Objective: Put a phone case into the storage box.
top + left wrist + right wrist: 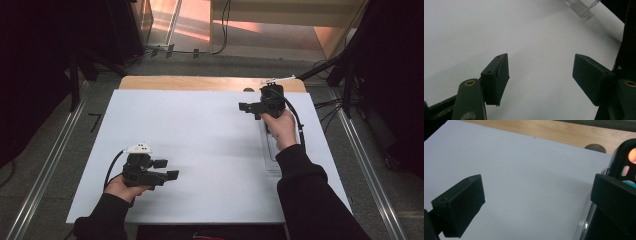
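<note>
In the high view, the left gripper (167,169) rests at the lower left of the bench (200,145), jaws spread and holding nothing; the right gripper (243,106) is at the upper right, jaws spread, just beside a clear plastic container (270,150) that lies long and narrow under the right hand (281,127). In the left gripper view, a ribbed transparent corner of it (581,6) shows at the top right. In the right gripper view, its curved clear wall (584,225) is at the lower right, near a dark glossy object (621,162). It is probably light, stiff and slippery, perhaps brittle; I would grip across its narrow side walls.
</note>
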`<state>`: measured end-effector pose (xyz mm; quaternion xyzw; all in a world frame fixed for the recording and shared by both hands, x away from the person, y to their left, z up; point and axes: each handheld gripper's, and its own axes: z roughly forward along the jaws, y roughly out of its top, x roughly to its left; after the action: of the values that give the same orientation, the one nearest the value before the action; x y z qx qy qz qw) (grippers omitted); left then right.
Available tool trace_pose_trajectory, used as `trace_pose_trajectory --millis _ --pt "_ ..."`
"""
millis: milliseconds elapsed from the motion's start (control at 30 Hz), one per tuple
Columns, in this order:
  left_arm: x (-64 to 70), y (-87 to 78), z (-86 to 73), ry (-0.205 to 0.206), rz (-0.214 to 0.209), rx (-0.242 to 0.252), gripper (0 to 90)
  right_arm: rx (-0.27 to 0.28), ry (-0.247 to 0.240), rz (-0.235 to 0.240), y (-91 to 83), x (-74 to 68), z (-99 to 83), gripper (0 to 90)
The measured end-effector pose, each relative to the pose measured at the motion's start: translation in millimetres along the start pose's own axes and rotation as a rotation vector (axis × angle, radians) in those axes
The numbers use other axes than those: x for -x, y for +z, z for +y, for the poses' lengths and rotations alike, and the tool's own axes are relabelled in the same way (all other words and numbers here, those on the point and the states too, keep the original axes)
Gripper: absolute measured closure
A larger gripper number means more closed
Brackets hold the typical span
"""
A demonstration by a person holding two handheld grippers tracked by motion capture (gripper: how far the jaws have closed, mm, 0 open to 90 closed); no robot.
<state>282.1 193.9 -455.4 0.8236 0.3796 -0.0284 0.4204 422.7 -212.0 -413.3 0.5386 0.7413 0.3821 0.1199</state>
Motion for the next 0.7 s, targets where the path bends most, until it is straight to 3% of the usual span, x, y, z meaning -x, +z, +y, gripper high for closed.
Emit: trace_pose_trajectory --millis 567,633,700 --pt "-1.5 -4.2 0.5 0.008 -0.002 0.001 29.4 -0.088 -0.065 0.139 7.1 -23.7 -14.3 0.0" --pt "-1.2 -4.3 0.7 0.012 -0.002 -0.002 29.5 -0.088 -0.073 0.151 6.5 -26.3 -17.3 9.5" --pt "-0.4 -4.3 0.7 0.012 -0.004 -0.002 29.4 -0.09 -0.07 0.156 5.6 -28.2 -20.1 12.1"
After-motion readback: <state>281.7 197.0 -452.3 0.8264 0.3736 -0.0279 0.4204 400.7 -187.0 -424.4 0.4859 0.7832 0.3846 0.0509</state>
